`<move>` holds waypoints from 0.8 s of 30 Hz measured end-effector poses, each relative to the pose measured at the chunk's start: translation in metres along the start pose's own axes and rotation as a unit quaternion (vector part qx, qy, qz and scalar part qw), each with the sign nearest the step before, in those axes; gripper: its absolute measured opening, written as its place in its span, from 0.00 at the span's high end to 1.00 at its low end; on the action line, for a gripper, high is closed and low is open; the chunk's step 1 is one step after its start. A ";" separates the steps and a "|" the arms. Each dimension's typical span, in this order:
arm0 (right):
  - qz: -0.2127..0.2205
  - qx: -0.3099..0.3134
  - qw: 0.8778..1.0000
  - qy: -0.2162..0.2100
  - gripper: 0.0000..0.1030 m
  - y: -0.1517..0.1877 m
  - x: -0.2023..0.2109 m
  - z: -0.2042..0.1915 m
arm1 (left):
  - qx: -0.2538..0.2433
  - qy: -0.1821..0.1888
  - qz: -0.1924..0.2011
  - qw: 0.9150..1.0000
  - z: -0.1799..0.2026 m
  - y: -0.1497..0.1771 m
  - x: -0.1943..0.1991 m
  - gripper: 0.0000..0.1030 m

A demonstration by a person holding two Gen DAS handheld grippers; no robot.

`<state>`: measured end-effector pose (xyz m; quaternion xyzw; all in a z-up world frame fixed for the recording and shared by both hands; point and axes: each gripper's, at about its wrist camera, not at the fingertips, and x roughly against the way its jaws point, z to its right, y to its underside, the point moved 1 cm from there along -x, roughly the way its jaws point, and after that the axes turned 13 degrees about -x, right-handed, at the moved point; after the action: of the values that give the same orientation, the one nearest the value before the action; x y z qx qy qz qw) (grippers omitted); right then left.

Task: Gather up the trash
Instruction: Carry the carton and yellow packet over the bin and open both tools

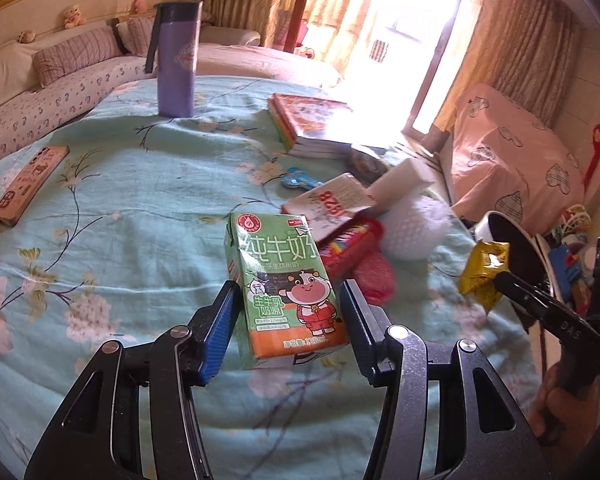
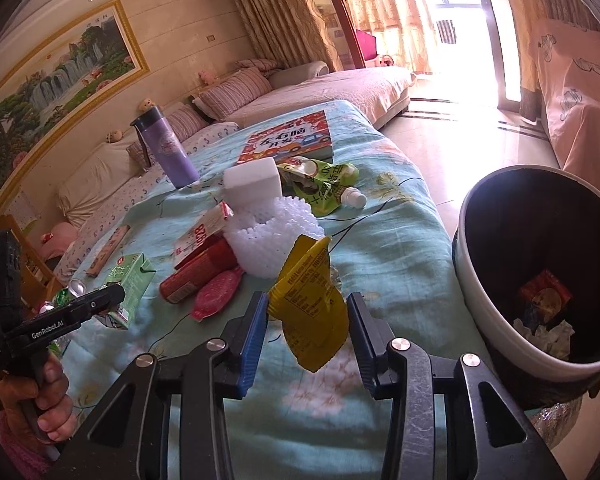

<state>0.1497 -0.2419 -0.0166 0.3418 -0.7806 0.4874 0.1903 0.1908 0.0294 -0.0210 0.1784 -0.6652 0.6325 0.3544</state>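
My left gripper [image 1: 288, 294] is shut on a green milk carton [image 1: 284, 284], held just above the turquoise floral tablecloth [image 1: 132, 208]; the carton also shows in the right wrist view [image 2: 130, 280]. My right gripper [image 2: 307, 312] is shut on a yellow wrapper [image 2: 308, 304], held above the table's right side; the wrapper also shows in the left wrist view [image 1: 482, 272]. A white bin with a dark inside [image 2: 540, 272] stands right of the table, with paper scraps and a red wrapper at its bottom.
On the table lie a red pack [image 2: 198, 272], a pink wrapper [image 2: 216, 292], white foam netting [image 2: 272, 232], a white foam block [image 2: 252, 178], a green spout pouch [image 2: 324, 184], a white-red carton [image 2: 202, 230], books [image 1: 312, 124], a purple flask [image 1: 176, 60] and a wooden box [image 1: 28, 180]. A can [image 2: 76, 288] lies at the left.
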 end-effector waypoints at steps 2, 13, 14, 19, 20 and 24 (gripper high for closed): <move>0.005 0.000 1.000 -0.001 0.60 0.001 0.007 0.000 | -0.010 0.013 0.006 1.000 0.012 -0.001 0.007 0.50; 0.027 -0.017 0.999 0.018 0.60 0.001 0.043 0.029 | -0.073 0.070 0.012 0.995 0.089 -0.007 0.010 0.51; 0.029 -0.019 0.999 0.019 0.60 0.001 0.046 0.032 | -0.077 0.074 0.012 0.994 0.096 -0.007 0.010 0.51; 0.042 -0.030 0.998 0.029 0.60 -0.002 0.062 0.050 | -0.096 0.089 0.013 0.991 0.124 -0.012 0.007 0.51; 0.044 -0.032 0.998 0.031 0.60 -0.003 0.065 0.054 | -0.100 0.092 0.013 0.991 0.129 -0.013 0.006 0.51; 0.052 -0.043 0.997 0.038 0.60 -0.006 0.073 0.067 | -0.115 0.104 0.014 0.988 0.149 -0.018 0.003 0.51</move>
<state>0.1056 -0.3289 0.0031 0.2736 -0.8097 0.4752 0.2092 0.1644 -0.1171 0.0013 0.0611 -0.6953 0.5720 0.4309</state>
